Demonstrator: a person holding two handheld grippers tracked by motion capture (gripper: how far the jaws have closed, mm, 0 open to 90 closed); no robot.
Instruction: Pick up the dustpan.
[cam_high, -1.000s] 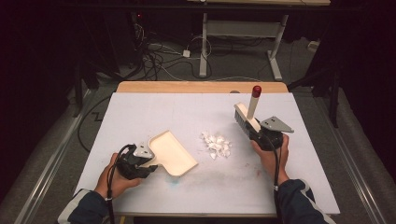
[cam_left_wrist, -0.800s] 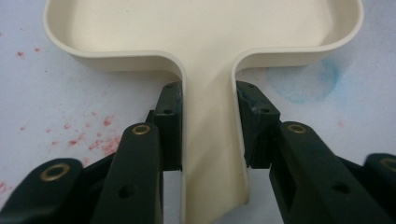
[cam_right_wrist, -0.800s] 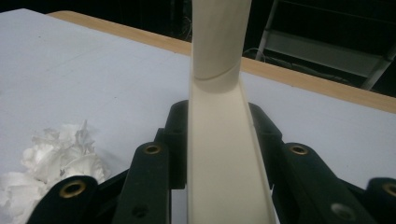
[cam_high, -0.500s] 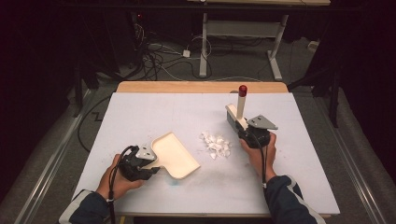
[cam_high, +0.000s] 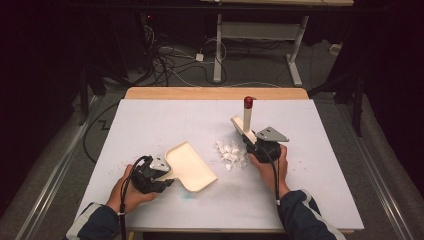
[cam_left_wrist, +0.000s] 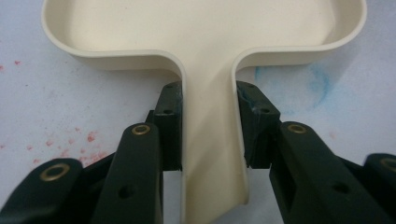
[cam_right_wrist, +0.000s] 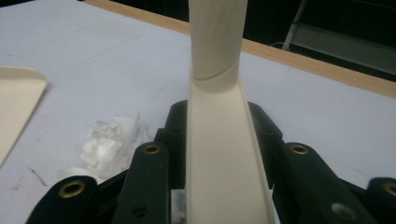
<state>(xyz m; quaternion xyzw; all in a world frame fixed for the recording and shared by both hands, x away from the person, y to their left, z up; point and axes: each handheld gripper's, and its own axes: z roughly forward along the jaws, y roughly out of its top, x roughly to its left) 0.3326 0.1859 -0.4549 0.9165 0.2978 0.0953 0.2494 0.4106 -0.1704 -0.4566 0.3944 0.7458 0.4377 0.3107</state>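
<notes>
Left claw (cam_left_wrist: 208, 140): clamped on the handle of the cream dustpan (cam_left_wrist: 205, 28), pads pressing both sides. The pan lies flat on the white surface (cam_high: 150, 120), near left, mouth toward the right.

Right claw (cam_right_wrist: 219, 154): closed on the cream brush (cam_right_wrist: 219, 140), whose handle stands nearly upright with a red tip (cam_high: 248, 101) at the top.

White scraps (cam_high: 231, 154) lie in a pile between pan and brush, just left of the right claw, near the pan's open edge.
</notes>
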